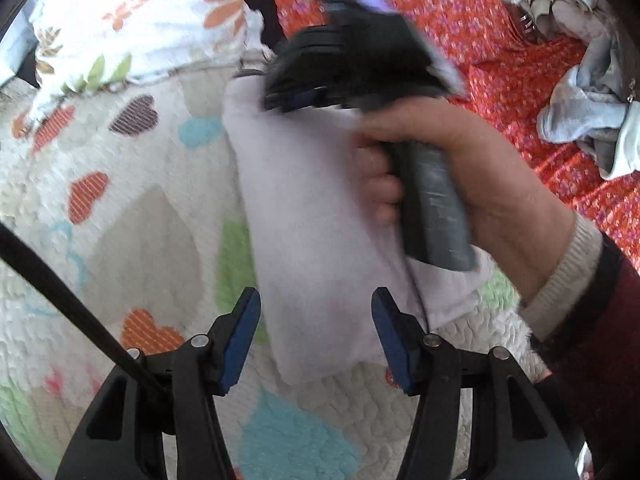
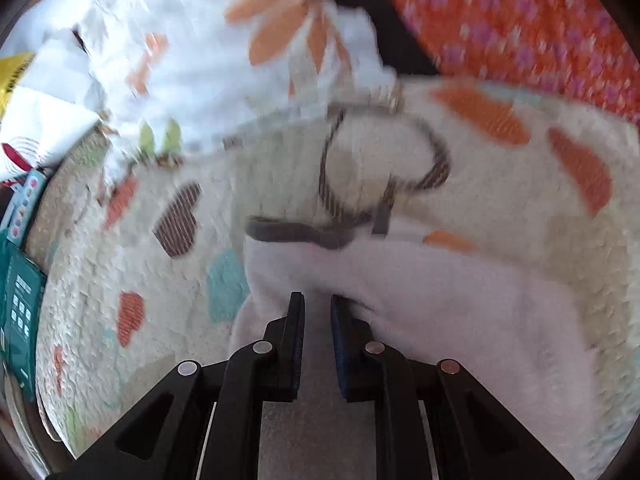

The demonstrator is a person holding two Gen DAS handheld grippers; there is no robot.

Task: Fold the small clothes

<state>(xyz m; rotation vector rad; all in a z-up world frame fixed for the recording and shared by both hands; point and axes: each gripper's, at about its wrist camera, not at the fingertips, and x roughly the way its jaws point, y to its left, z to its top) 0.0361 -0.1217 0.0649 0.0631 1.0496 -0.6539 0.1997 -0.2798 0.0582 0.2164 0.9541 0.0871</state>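
Two claws work one pale lilac fleece garment (image 1: pixel 320 216) spread on my white quilted bedcover with coloured hearts (image 1: pixel 120 208). My right claw (image 2: pixel 318 312), jaws nearly closed, pinches a fold of the fleece, probably to carry that edge across. My left claw (image 1: pixel 316 320) stands half open astride the garment's near end, gripping nothing, likely ready to steady it. More small clothes (image 1: pixel 588 120) wait on the red floral sheet (image 1: pixel 460 12).
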